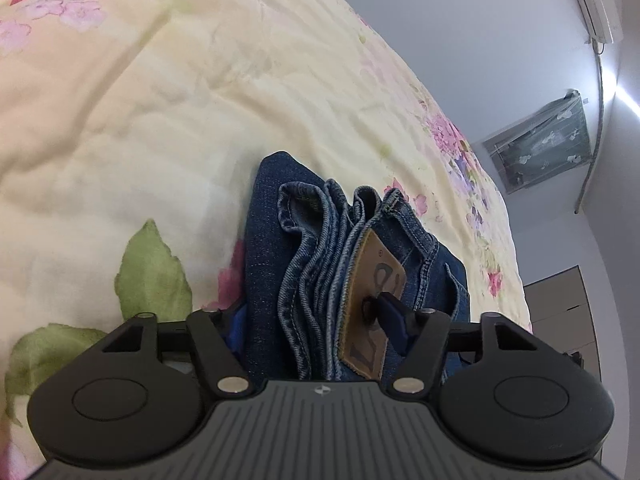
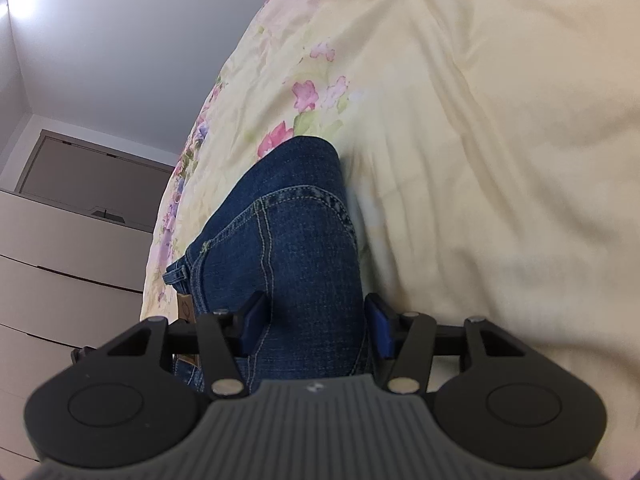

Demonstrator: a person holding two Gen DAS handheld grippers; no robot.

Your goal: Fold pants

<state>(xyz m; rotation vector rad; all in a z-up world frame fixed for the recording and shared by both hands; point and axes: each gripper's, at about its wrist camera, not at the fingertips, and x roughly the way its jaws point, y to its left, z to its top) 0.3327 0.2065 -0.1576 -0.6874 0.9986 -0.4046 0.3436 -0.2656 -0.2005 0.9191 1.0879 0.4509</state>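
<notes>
Folded jeans lie on bed, sticking straight out between both grippers. L gripper & R gripper half open, squeezing the bundle.

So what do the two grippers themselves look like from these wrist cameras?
Both match: the left gripper and right gripper have a grey ribbed body with a small emblem, black linkage arms on silver pivot pins, round black discs either side, and blue pads. No cables or sleeves show.
</notes>
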